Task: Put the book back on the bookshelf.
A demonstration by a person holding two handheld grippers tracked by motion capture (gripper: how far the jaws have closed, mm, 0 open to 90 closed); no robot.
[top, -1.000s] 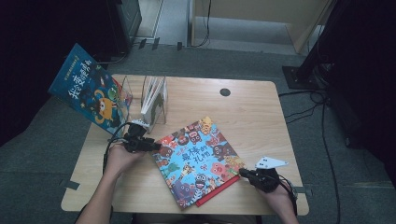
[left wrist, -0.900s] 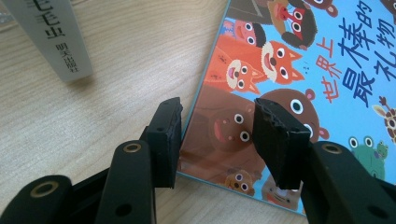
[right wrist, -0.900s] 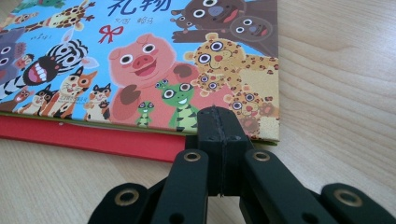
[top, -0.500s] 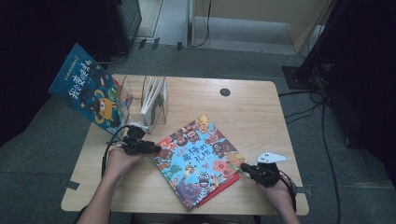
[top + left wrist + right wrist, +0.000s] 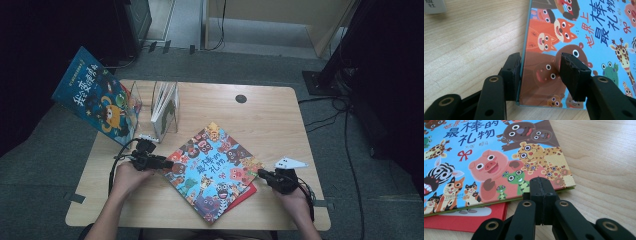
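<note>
The left gripper (image 5: 540, 72), half open, straddles the animal picture book's (image 5: 212, 170) left corner at centre frame; the right gripper (image 5: 541, 187), fully closed, sits at its right corner.

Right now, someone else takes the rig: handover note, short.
Left gripper: open, jaws astride a corner of the animal picture book, one pad against its edge.
Right gripper: shut, empty, tips at the book's opposite corner.
The book lies flat on the table, on top of a red book.
Clear rack at the table's far left holds thin books; a blue book leans beside it.
Done: approach. Left: grip, lift, probably rack it.
</note>
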